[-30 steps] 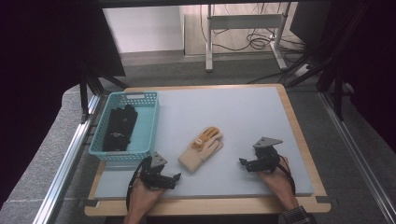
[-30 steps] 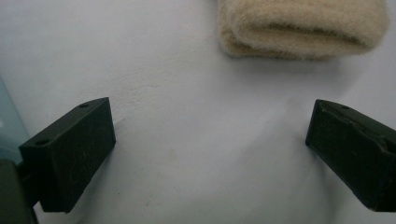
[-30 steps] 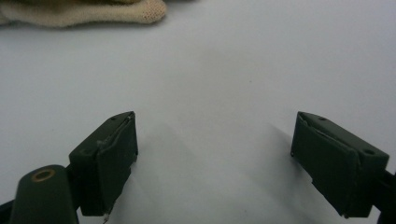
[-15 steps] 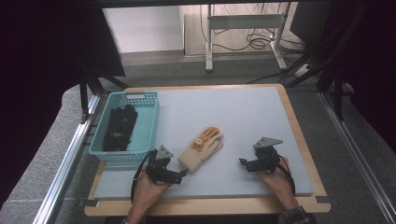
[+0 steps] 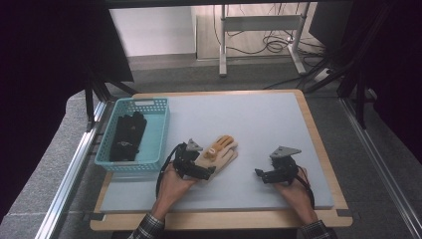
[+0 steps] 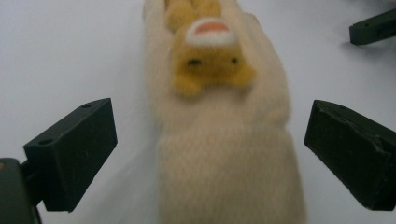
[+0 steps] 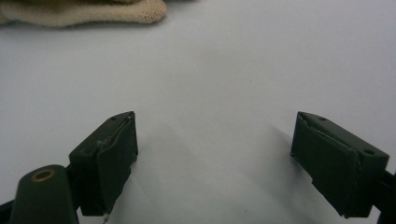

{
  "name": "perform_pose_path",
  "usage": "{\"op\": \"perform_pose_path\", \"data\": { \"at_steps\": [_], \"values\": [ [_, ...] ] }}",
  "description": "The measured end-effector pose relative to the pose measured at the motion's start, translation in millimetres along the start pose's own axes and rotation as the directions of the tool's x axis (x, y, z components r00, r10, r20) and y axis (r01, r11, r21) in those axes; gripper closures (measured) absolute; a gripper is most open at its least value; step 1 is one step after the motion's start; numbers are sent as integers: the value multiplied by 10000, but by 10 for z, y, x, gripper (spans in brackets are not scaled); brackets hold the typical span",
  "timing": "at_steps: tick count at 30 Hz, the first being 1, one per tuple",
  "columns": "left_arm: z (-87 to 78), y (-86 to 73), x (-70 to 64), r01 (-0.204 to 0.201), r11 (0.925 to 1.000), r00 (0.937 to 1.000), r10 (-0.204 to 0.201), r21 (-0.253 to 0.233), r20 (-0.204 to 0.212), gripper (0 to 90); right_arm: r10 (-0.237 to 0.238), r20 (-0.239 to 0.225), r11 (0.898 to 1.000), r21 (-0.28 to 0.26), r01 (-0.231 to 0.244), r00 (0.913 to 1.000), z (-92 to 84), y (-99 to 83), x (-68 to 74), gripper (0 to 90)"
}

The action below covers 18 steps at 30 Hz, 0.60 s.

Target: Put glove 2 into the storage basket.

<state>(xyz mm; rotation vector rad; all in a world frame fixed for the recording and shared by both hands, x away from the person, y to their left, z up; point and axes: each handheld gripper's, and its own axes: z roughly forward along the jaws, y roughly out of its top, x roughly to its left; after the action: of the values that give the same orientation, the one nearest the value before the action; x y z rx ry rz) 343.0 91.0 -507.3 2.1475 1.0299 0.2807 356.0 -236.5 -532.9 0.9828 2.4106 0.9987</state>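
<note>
Left claw (image 5: 205, 172), jaws spread, has advanced to straddle cream glove (image 6: 224, 140) cuff at frame centre: grasp imminent. Right claw (image 5: 259, 173) idle, released, lower right.

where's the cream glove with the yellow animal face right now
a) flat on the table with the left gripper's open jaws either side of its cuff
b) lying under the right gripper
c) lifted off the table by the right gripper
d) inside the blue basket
a: the left gripper view shows the cream glove lying on the table, its cuff between the wide-open jaws of the left gripper, neither jaw touching it.
</note>
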Motion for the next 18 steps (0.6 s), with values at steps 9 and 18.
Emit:
{"op": "perform_pose_path", "data": {
  "at_steps": [9,18],
  "values": [
    [354,222,-6,-95,9976,9999,86,687,138,29,2,0,10000,0,-2,10000,0,0,0,143],
    [541,264,-14,-253,9904,9997,246,1358,70,33,4,-1,10000,1,-4,10000,0,0,0,142]
  ]
}}
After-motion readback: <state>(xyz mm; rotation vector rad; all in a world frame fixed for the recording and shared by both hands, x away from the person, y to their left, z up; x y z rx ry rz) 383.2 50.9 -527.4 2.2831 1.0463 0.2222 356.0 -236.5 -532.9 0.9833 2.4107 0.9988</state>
